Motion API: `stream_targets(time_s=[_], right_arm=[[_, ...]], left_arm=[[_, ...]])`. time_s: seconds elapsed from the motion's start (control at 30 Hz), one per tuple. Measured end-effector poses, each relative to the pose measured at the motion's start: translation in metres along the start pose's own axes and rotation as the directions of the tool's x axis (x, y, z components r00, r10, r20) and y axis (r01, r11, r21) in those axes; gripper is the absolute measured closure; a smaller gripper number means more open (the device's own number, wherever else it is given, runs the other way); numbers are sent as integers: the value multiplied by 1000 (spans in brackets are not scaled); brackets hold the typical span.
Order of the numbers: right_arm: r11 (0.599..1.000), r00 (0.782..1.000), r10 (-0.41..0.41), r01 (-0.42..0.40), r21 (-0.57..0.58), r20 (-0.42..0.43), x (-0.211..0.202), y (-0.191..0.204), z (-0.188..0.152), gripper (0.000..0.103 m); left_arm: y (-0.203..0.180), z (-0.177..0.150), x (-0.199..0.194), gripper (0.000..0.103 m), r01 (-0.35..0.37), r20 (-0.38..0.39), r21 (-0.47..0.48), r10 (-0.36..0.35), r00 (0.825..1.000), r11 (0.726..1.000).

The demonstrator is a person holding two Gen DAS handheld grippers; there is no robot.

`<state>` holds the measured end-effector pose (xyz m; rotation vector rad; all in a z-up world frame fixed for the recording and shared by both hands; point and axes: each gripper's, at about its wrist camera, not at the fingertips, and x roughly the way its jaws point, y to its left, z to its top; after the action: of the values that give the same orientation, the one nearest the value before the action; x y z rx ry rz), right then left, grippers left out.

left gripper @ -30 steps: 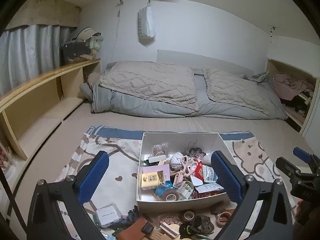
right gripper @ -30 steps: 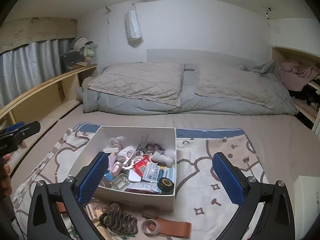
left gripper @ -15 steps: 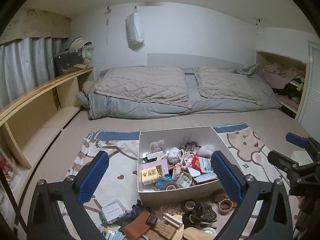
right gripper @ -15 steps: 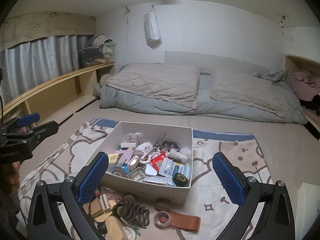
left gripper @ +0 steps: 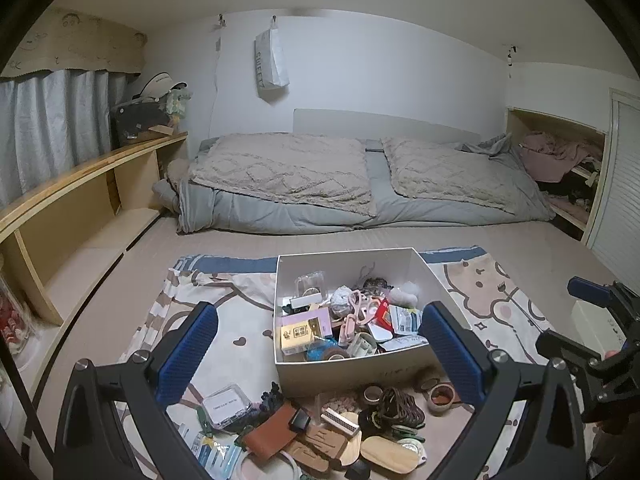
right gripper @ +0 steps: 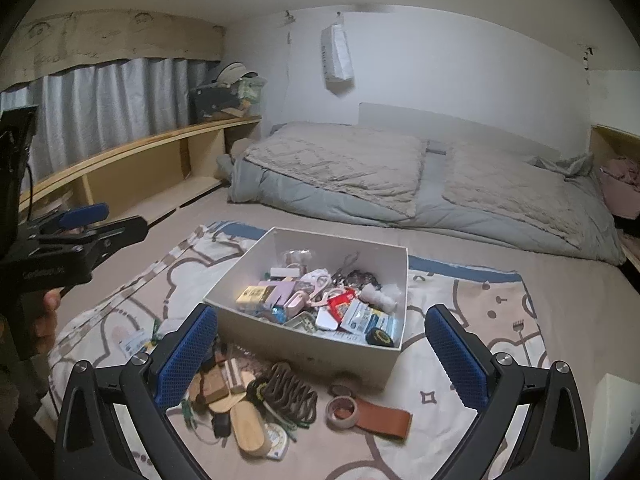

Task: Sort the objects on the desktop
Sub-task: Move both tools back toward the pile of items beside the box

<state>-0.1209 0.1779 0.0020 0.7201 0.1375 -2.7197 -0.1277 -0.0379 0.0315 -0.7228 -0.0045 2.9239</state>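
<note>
A white box (left gripper: 404, 370) (right gripper: 360, 354) full of small items stands on a patterned cloth (left gripper: 240, 320) (right gripper: 472, 320). Loose items lie in front of it: a brown leather strap (right gripper: 384, 416), tape rolls (right gripper: 342, 407) (left gripper: 440, 396), a brown hair claw (right gripper: 292, 394) (left gripper: 400, 404), wooden pieces (right gripper: 250, 426) (left gripper: 384, 448) and a clear plastic case (left gripper: 226, 404). My left gripper (left gripper: 320, 352) is open and empty, above the pile and box front. My right gripper (right gripper: 322, 354) is open and empty, over the same spot. Each gripper also shows in the other's view: the right one (left gripper: 588, 320), the left one (right gripper: 86, 222).
A bed with grey and beige quilts (left gripper: 360, 180) (right gripper: 400, 176) lies behind the cloth. A wooden shelf (left gripper: 80, 200) (right gripper: 140, 156) runs along the left wall. A white box (right gripper: 616, 420) (left gripper: 592, 320) sits at the right edge of the cloth.
Both grippers have drawn back and tilted, so more of the loose pile in front of the box shows. The right view has swung left. Both stay open and empty.
</note>
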Motion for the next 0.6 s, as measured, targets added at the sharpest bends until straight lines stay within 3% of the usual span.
stream_targets(time_s=[0.6], right_arm=[[998, 998, 30, -34, -59, -64, 0, 5, -35, 0]], left_arm=[[8, -37, -4, 0, -12, -46, 51, 14, 999, 999]])
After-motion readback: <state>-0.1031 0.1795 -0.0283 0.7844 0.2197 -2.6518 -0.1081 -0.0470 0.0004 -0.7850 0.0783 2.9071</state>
